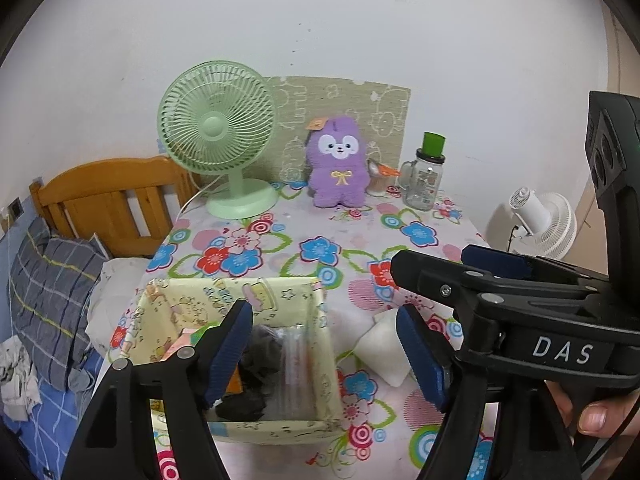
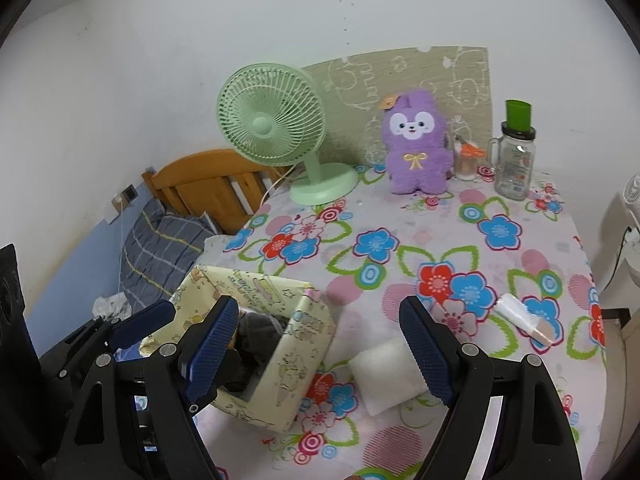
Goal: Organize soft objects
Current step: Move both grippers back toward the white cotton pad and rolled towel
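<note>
I see my left gripper [image 1: 324,356] with jaws apart and empty above the yellow patterned box [image 1: 280,296], which holds dark cloth [image 1: 256,364]. My right gripper [image 2: 316,354] gapes empty too; a white foam block [image 2: 380,376] lies beside the box on the floral tablecloth [image 2: 400,216].

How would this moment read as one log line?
left tongs: open, empty | right tongs: open, empty | box: holds dark cloth | white pad: beside box
</note>
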{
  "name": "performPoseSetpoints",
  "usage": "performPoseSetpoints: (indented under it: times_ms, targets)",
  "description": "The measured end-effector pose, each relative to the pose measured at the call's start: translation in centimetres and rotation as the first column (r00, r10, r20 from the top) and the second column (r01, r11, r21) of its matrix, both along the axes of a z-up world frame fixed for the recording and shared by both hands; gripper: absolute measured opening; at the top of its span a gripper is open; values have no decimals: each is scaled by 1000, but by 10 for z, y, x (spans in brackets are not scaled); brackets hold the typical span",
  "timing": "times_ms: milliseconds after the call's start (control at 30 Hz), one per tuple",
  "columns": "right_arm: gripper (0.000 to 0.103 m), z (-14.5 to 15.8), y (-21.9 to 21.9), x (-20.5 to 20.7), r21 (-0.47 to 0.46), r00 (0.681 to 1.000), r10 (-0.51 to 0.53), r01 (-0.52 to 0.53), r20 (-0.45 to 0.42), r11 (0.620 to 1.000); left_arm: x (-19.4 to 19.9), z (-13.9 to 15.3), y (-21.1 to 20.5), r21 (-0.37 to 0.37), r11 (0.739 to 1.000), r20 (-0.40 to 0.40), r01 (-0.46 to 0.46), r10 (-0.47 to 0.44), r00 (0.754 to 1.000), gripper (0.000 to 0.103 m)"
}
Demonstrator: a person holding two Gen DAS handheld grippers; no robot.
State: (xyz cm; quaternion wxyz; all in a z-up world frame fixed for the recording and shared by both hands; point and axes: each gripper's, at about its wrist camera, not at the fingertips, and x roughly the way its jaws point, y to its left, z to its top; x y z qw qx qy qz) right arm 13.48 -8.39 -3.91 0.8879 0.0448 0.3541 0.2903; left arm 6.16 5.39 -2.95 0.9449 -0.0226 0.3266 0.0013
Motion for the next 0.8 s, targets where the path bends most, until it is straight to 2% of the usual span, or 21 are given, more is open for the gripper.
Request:
performPoseSetpoints:
  times_ms: [233, 467, 800]
  targets:
    - [85, 3, -26, -2, 12, 999, -39, 39, 12, 999, 3, 4, -23, 11, 1000, 11, 29, -29, 1000, 81]
    - [85, 0, -55, 0, 20, 996, -84, 84, 10, 996, 10, 0, -47, 16, 998, -4, 67, -67, 998, 82]
    - [85, -6, -84, 3, 30, 991, -131, 131, 0, 991, 19, -8, -69, 25, 995, -25, 99, -99, 995, 88]
